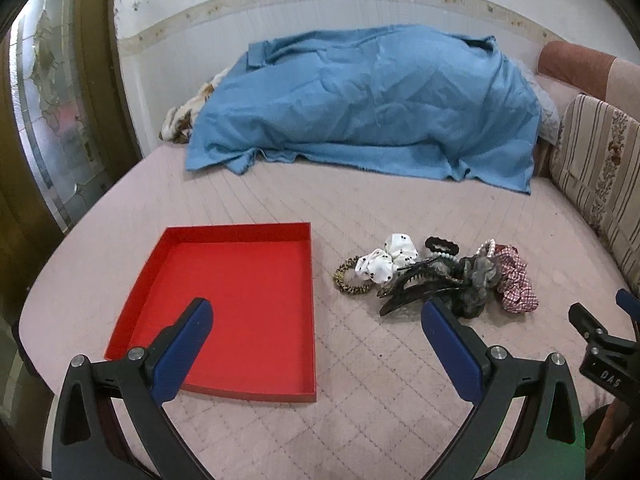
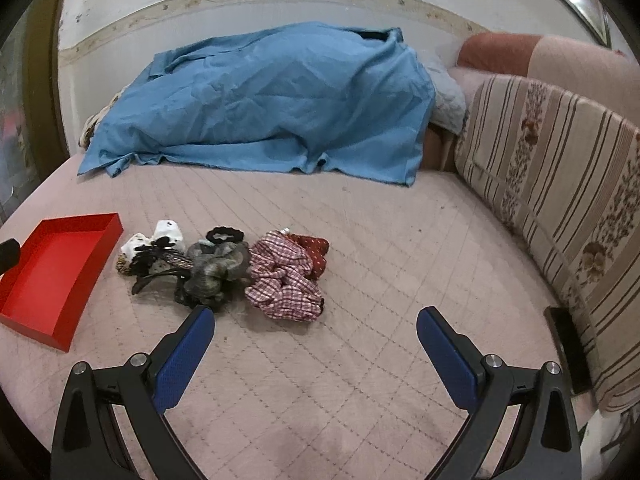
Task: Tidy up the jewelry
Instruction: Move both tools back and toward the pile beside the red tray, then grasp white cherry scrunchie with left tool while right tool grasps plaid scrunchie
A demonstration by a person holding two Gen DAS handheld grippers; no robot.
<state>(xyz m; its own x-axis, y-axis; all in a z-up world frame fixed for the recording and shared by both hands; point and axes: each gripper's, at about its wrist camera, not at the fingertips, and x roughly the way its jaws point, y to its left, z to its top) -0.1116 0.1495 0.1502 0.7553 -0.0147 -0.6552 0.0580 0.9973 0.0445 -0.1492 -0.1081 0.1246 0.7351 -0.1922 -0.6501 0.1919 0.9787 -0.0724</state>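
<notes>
The left gripper point(image 1: 316, 320), a black-framed tool with two blue-padded fingers point(image 1: 184, 348), is held low and level, its fingers spread wide apart with nothing between them. The right gripper point(image 2: 314, 324), of the same black frame and blue pads, likewise has its fingers point(image 2: 448, 356) spread wide and empty. In the left wrist view, part of the right gripper's black frame shows at the far right edge, just beside the left one.

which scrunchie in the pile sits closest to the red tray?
The white scrunchie with black dots, on the pile's tray-side end. The grey one sits mid-pile and the red-and-white checked one lies at the far end from the red tray.
</notes>
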